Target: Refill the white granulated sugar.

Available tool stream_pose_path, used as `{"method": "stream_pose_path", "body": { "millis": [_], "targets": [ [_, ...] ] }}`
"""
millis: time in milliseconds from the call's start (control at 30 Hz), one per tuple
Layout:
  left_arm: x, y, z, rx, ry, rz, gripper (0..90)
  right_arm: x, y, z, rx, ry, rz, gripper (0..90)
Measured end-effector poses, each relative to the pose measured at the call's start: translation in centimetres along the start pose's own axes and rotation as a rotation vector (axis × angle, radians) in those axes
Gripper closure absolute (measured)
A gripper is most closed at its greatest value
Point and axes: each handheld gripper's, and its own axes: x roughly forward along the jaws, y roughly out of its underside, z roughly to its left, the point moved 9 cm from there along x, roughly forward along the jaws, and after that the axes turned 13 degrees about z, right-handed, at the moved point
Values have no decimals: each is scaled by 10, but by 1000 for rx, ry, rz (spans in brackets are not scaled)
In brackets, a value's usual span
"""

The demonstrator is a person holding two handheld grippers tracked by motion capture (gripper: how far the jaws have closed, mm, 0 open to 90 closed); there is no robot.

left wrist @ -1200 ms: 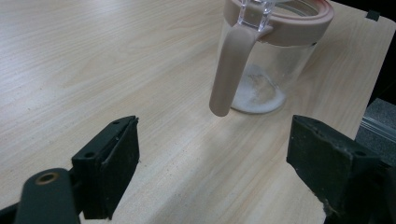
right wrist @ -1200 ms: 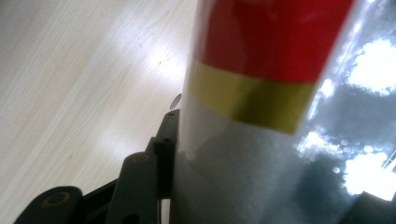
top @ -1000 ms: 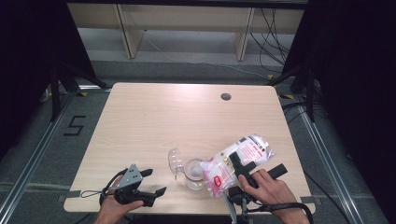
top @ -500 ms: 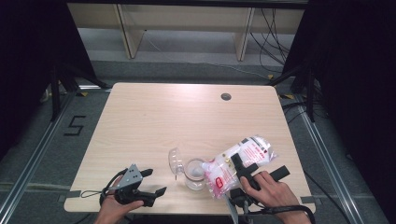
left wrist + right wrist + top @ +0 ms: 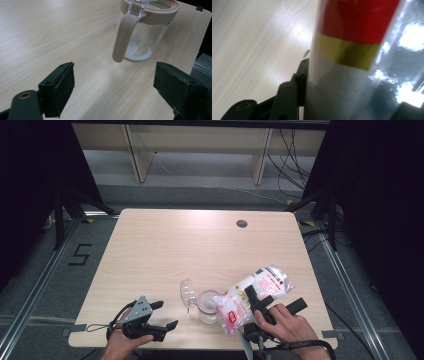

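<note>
Right gripper (image 5: 256, 301) clamped on the bag (image 5: 252, 292), tipped over the open jar (image 5: 207, 305) at the table's (image 5: 200, 240) near edge. Bag looks soft and slick, so grip it mid-body. Left gripper (image 5: 161, 315) jaws apart, empty, beside the jar. Jar looks rigid and light; hold its wall.

bag (image 5: 352, 50) print blurred, jar (image 5: 145, 27) top cut off

We see the jar (image 5: 208, 306) near the worktop (image 5: 200, 250) front edge — its open lid (image 5: 187, 293) to its left, the bag (image 5: 252, 296) tilted against its right, left tongs (image 5: 159, 316) well left.
</note>
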Motion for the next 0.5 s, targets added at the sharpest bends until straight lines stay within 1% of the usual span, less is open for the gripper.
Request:
{"method": "stream_pose_path", "body": {
  "millis": [33,67,100,133,167,200,233,300,333,367,400,433,467,500],
  "targets": [
    [0,0,0,1,-1,-1,166,0,0,0,1,-11,-6,595],
    [0,0,0,2,0,-1,166,0,-1,0,0,-10,-6,595],
    [0,0,0,2,-2,1,166,-1,0,1,22,-8,7,595],
    [0,0,0,4,-9,7,166,-1,-1,1,22,-18,4,596],
    [0,0,0,4,-8,6,166,-1,-1,1,26,-11,4,596],
    [0,0,0,3,-7,5,166,-1,-1,1,25,-11,4,596],
    [0,0,0,2,-3,0,166,0,-2,-1,-4,-7,-10,596],
    [0,0,0,2,0,0,166,0,-2,-1,-1,-8,-11,597],
    [0,0,0,1,-3,-1,166,-1,-2,-1,1,1,-7,597],
    [0,0,0,2,0,0,166,-1,-2,-1,9,-1,-6,598],
    [0,0,0,2,0,-1,167,-2,-2,1,29,-12,1,598],
    [0,0,0,1,1,-1,166,0,-3,-1,-1,-7,-14,598],
    [0,0,0,1,1,-1,166,-1,-3,-2,1,5,-11,598],
    [0,0,0,2,0,-1,166,-1,-3,-2,0,7,-11,599]
  ]
}}
